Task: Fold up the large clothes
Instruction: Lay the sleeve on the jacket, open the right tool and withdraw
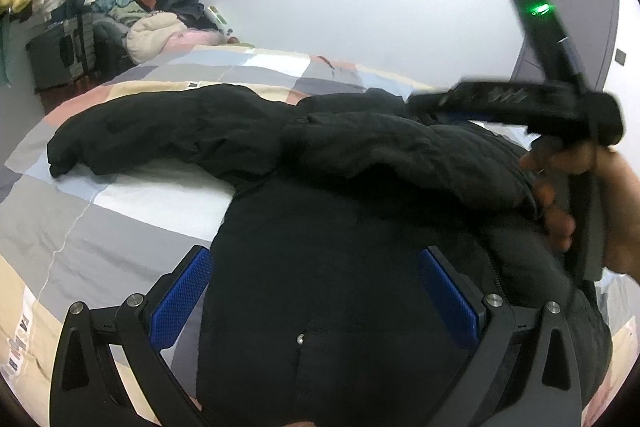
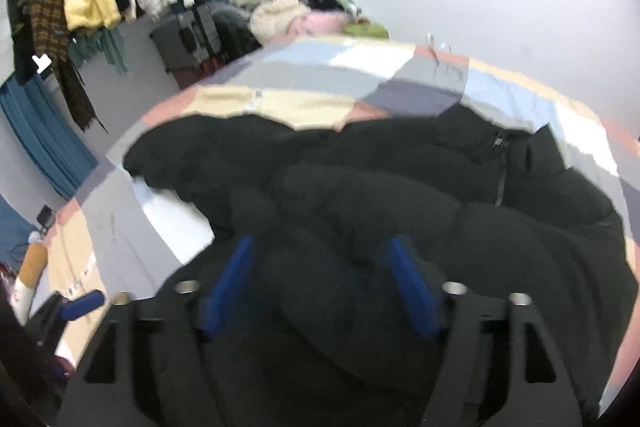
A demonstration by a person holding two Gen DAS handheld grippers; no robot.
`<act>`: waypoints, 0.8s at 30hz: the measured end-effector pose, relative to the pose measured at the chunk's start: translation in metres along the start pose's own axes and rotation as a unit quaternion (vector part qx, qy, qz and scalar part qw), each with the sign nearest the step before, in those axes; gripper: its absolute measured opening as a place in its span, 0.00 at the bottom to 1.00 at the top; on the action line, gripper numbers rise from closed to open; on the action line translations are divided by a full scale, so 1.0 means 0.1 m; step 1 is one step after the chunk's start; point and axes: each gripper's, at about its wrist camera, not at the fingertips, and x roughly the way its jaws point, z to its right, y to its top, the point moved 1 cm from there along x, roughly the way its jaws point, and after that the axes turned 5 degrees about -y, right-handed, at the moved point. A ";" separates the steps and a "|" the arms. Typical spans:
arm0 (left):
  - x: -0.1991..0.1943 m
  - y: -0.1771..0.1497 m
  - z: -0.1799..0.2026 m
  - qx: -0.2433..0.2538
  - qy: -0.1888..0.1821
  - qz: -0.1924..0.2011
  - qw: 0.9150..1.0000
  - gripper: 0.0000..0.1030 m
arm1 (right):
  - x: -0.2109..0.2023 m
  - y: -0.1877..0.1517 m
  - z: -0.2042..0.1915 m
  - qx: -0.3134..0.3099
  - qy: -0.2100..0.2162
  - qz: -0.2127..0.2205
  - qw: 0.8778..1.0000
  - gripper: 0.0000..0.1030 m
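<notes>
Left wrist view shows the black jacket [image 1: 320,267] spread on the bed [image 1: 100,219], its body directly under the left claw [image 1: 316,303], whose blue pads stand wide with the cloth lying between them but not pinched. One sleeve [image 1: 168,135] runs long and flat toward the left edge of the patchwork cover; the other sleeve [image 1: 420,163] already lies folded across the chest. The right claw [image 1: 500,103] hovers blurred over the collar end, held in a hand [image 1: 580,187]. From the right wrist view, that claw [image 2: 324,287] is also spread wide over bunched black fabric, gripping nothing (as far as the blur lets me judge). The outstretched sleeve lies crosswise, away to the left, so the left claw looks nearer for bringing it in.
</notes>
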 end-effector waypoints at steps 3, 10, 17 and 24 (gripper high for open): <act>0.02 -0.01 0.03 0.002 0.000 -0.005 1.000 1.00 | -0.23 0.05 0.08 0.002 -0.013 0.021 1.000 0.73; -0.04 -0.03 0.19 0.017 -0.007 0.001 1.000 1.00 | -0.66 -0.04 0.51 0.027 -0.073 0.065 0.995 0.73; 0.01 -0.01 0.31 0.035 -0.004 -0.007 0.999 1.00 | -0.91 -0.54 1.07 0.058 -0.151 0.088 0.983 0.73; 0.03 0.00 0.45 0.040 -0.013 -0.006 0.999 1.00 | -0.80 -1.16 1.54 0.094 -0.200 0.047 0.974 0.72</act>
